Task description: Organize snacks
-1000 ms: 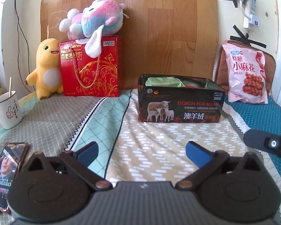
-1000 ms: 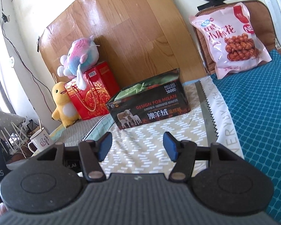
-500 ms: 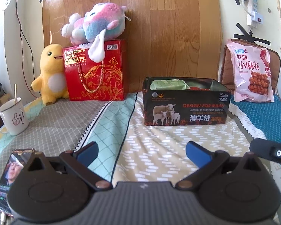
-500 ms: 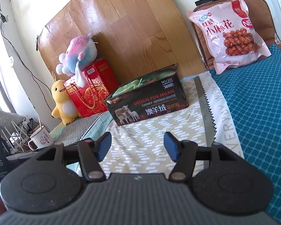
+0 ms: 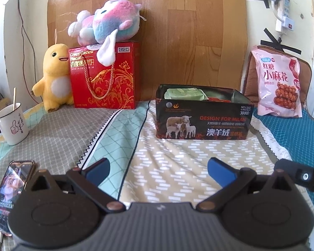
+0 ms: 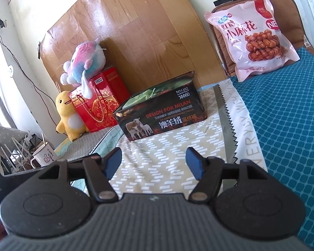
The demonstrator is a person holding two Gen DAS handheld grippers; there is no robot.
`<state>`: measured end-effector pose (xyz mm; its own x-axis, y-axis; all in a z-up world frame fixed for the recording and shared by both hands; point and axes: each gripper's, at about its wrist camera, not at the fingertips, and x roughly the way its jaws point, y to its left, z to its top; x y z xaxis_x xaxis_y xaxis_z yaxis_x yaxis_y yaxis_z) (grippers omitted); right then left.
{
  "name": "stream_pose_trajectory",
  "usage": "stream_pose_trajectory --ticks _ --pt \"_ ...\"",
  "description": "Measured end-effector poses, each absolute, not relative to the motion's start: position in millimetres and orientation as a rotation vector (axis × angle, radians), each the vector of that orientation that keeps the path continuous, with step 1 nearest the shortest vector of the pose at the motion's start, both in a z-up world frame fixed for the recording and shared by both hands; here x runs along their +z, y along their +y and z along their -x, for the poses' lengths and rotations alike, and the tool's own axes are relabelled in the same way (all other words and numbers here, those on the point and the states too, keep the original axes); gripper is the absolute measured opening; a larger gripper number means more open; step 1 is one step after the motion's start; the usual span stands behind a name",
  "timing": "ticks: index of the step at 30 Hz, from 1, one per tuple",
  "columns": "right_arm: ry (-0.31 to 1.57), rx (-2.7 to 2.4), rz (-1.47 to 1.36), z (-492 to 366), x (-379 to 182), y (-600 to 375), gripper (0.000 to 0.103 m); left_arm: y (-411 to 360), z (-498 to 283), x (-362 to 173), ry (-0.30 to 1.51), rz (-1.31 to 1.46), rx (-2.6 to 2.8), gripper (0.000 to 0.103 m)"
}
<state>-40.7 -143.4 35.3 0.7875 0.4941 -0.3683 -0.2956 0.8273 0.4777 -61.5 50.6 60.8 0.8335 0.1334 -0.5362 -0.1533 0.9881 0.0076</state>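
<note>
- Currently, the left gripper (image 5: 158, 168) has its jaws wide apart with nothing between them, only bedspread (image 5: 178, 167) below.
- The right gripper (image 6: 155, 161) is empty too; its jaws have just been opening, and only patterned cloth shows in the gap.
- The open black tin (image 5: 203, 115) sits centre frame in the left view, straight ahead of the left gripper and apart from it. Long axis runs left to right across the frame. A green packet (image 5: 185, 93) lies inside at its left end; something red shows beside it, too hidden to name.
- The pink snack bag (image 6: 251, 37) leans upright against a brown cushion (image 6: 219, 33), upper right of the right view, well beyond the tin.
- Key relation: the bag lies up and to the right of both grippers. Judged nearer the right hand, since the right gripper's edge (image 5: 303, 175) shows at the right margin of the left view.
- Likely next move: the right gripper reaches for the bag. Not yet begun.
</note>
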Motion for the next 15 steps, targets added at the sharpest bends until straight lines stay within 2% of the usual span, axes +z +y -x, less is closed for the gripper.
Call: stream_pose_trajectory --ticks 15 --pt "0.506 0.429 -0.420 41.4 34.7 -144.6 0.074 51.7 65.9 57.2 0.578 0.076 0.194 0.103"
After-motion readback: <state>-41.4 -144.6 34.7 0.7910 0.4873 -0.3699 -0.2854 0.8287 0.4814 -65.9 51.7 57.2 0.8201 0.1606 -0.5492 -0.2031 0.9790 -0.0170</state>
